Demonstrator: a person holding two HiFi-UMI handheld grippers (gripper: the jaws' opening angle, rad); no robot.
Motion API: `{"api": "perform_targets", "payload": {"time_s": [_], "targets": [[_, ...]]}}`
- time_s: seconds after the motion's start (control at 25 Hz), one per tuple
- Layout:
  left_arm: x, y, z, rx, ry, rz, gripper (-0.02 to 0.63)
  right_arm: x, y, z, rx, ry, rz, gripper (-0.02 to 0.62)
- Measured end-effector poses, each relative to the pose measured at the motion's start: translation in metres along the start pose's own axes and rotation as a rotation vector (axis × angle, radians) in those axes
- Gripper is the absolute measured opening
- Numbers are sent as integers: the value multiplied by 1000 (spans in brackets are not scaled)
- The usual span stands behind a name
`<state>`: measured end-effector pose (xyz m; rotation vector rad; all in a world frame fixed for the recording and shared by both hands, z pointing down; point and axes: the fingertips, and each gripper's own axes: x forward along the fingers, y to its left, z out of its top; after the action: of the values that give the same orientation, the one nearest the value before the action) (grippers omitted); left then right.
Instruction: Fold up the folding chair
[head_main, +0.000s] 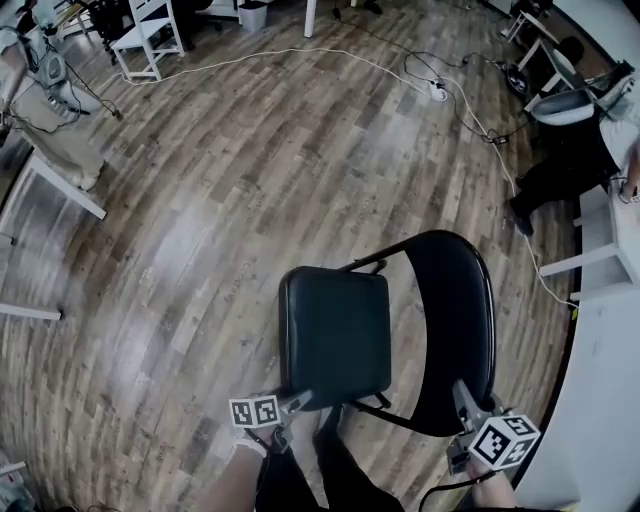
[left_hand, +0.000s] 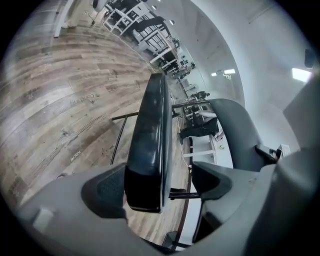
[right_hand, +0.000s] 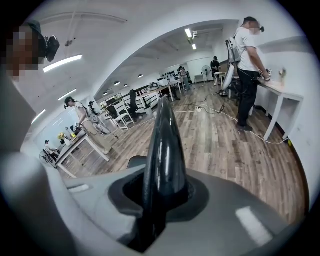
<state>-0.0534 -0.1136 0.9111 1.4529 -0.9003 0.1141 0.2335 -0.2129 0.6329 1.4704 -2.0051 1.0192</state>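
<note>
The black folding chair stands on the wood floor, its padded seat (head_main: 335, 335) beside its curved backrest (head_main: 462, 310). My left gripper (head_main: 290, 403) is at the seat's near edge. In the left gripper view the seat (left_hand: 150, 130) runs edge-on between the jaws of the left gripper (left_hand: 157, 182); the left pad (left_hand: 107, 190) lies against it, while the right pad (left_hand: 212, 180) stands apart from it with a frame rod in the gap. My right gripper (head_main: 463, 395) is on the backrest's near rim. In the right gripper view the right gripper (right_hand: 162, 192) pinches the backrest (right_hand: 165, 145).
A white cable (head_main: 300, 52) and a power strip (head_main: 437, 92) lie on the floor beyond the chair. A white table (head_main: 600, 350) stands close on the right, white furniture (head_main: 145, 35) at the far left. A person (right_hand: 247, 65) stands at a bench on the right.
</note>
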Motion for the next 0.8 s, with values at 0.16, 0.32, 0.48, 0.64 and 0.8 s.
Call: {"api": "perform_targets", "payload": {"time_s": [0.16,0.32,0.48,0.64,0.8], "targets": [[-2,-44,-2,39,-12,-11,419,-11,5,10,-22,-13,-13,69],[4,-90,-10,57,-20,-24,419,-25,-8,19,-26,-15,-23,69],[15,-137,-21,76,-31,-7,417,-42,-28,29,-30,-14,-30,69],[33,-185,-32,101,-38,-18,417,-55,-45,37,-37,-24,-33,69],[53,-233,-43,114,-37,-18,417,-68,-63,47,-48,-27,-47,69]]}}
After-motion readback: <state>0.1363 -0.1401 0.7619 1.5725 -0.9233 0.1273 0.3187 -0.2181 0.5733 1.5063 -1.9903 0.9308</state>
